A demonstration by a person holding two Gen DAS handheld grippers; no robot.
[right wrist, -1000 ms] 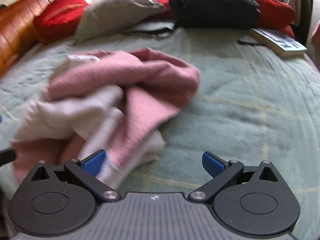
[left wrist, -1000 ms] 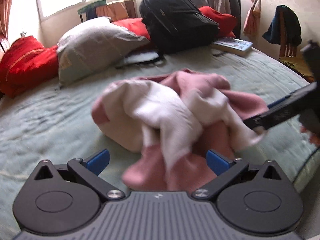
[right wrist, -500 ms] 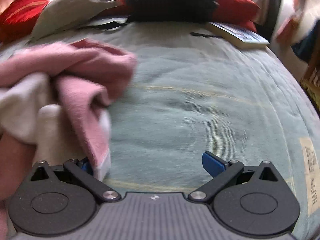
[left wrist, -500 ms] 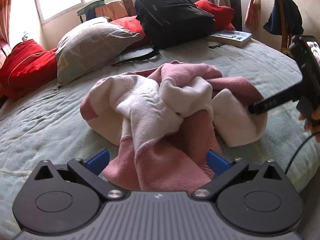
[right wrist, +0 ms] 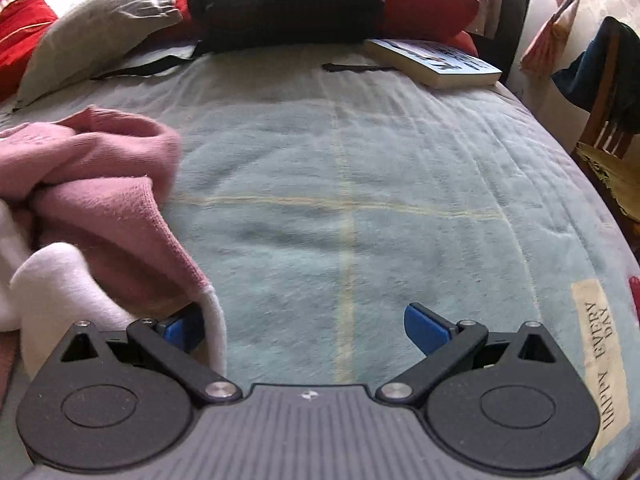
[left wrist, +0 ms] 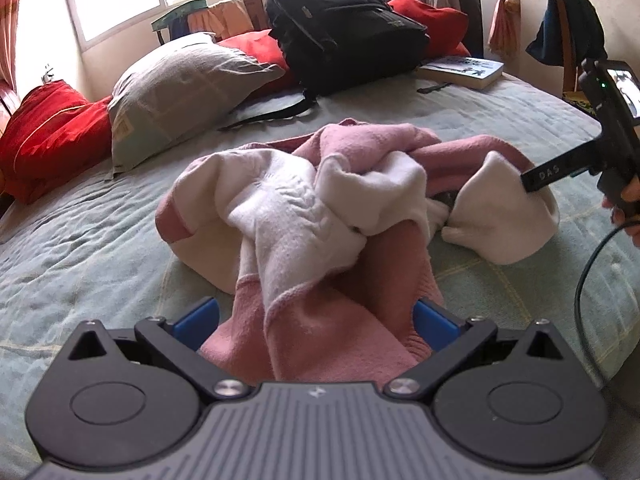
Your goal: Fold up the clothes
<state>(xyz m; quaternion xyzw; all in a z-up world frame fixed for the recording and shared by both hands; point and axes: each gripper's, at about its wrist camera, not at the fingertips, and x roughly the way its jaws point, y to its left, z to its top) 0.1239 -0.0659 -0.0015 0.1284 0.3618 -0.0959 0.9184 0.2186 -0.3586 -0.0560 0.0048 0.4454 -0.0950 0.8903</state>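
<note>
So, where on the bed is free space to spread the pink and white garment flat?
Free: the bedspread between the crumpled garment and the book. Crowded: the head of the bed, with the grey pillow and the black backpack.

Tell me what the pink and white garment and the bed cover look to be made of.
Pink and white garment: soft fleece or brushed knit by its fuzzy nap and thick rounded folds; matte. A ribbed-looking edge shows in the right wrist view. Bed cover: pale green, towel-like or brushed cotton, finely wrinkled, matte, with thin yellow lines. Exact fibres cannot be told.
</note>
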